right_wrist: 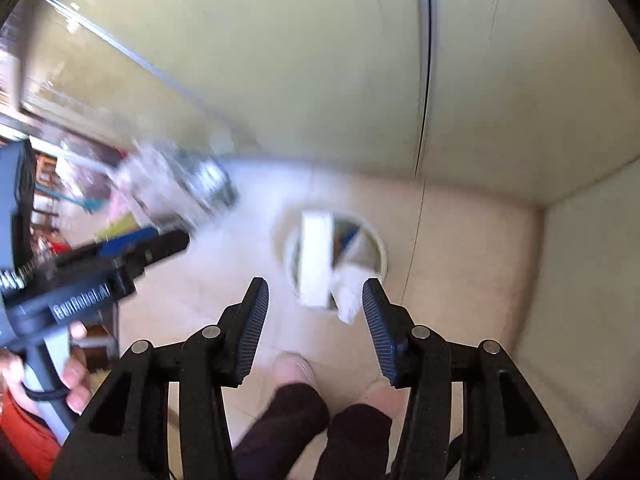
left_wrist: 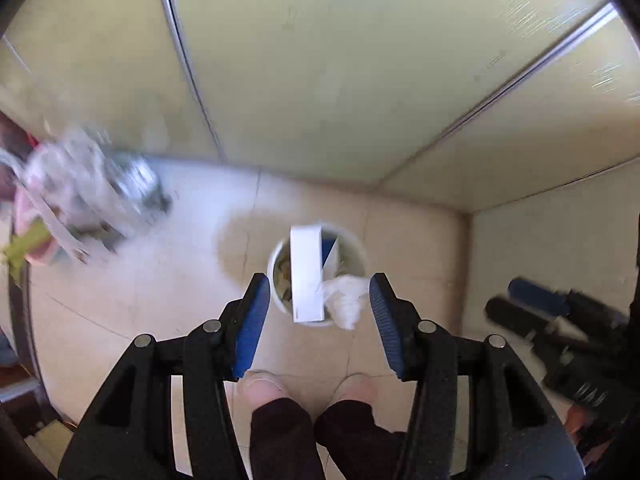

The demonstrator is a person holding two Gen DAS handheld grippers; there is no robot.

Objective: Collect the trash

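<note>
Both grippers are pointing down at the floor, and both are standing wide apart with nothing between their fingers.

The left gripper (left_wrist: 316,316) is hanging over a small round white trash bin (left_wrist: 280,252) that is sitting on the pale tile floor (left_wrist: 160,300), close to the cupboard doors (left_wrist: 320,60). A tall white box (left_wrist: 306,276) is sticking up out of the bin, leaning toward the near rim. A crumpled white tissue (left_wrist: 346,300) is spilling over the bin's near edge, just beside the box. In the left wrist view, the box and the tissue are showing in the gap between the two blue pads (left_wrist: 250,328), but they are lower down, on the floor level, and the pads are not touching them.

The right gripper (right_wrist: 316,316) is also hanging above the same bin (right_wrist: 380,252). Here the box (right_wrist: 318,260) and the tissue (right_wrist: 350,292) are again showing between the open fingers, a bit past the tips, and apart from them.

Two feet in dark slippers (left_wrist: 320,432) are standing on the floor just under the grippers, near the bin.

Off to the left, a blurry pile of clear plastic and shiny stuff (left_wrist: 92,188) is lying on the floor. It is too blurry to tell what it is.
</note>
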